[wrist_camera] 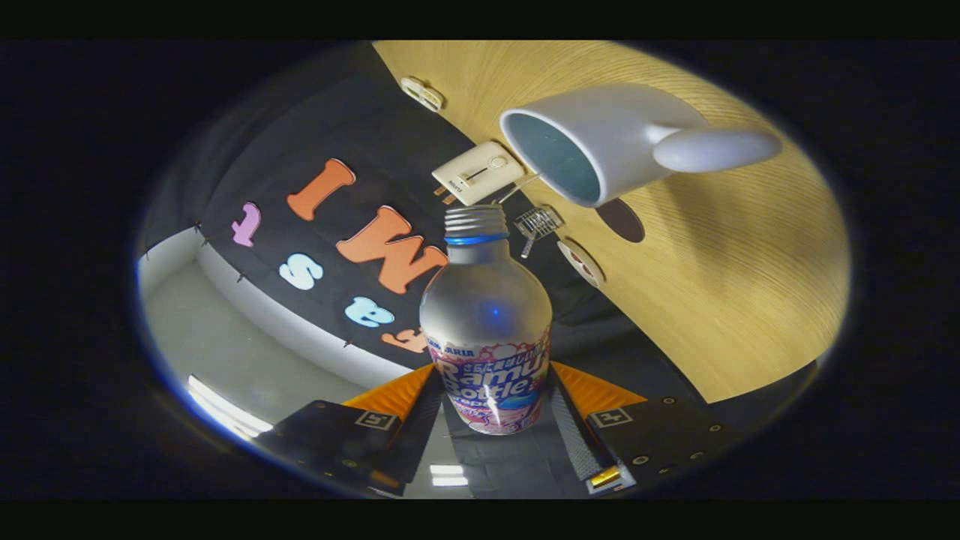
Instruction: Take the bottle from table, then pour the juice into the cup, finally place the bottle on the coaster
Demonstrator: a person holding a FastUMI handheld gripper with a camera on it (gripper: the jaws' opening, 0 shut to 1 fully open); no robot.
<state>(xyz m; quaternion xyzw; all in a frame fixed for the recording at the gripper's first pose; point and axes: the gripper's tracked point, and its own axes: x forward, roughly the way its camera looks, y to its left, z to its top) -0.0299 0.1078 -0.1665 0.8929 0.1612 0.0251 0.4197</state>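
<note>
A clear plastic bottle (486,322) with a pink and blue label is held between my fingers, both pads pressing on its labelled body. My gripper (491,409) is shut on it. The bottle has no cap and its threaded mouth points toward the white cup (600,142), which stands on the wooden table (735,300) with its handle to one side. The whole view is rolled, so the bottle is tipped toward the cup, its mouth a short way from the rim. A dark round coaster (621,220) lies on the table just beside the cup.
A white timer-like device (478,174), a small wire whisk (537,223), a round patterned disc (581,262) and a white clip-like thing (422,94) lie along the table's edge by the black cloth wall.
</note>
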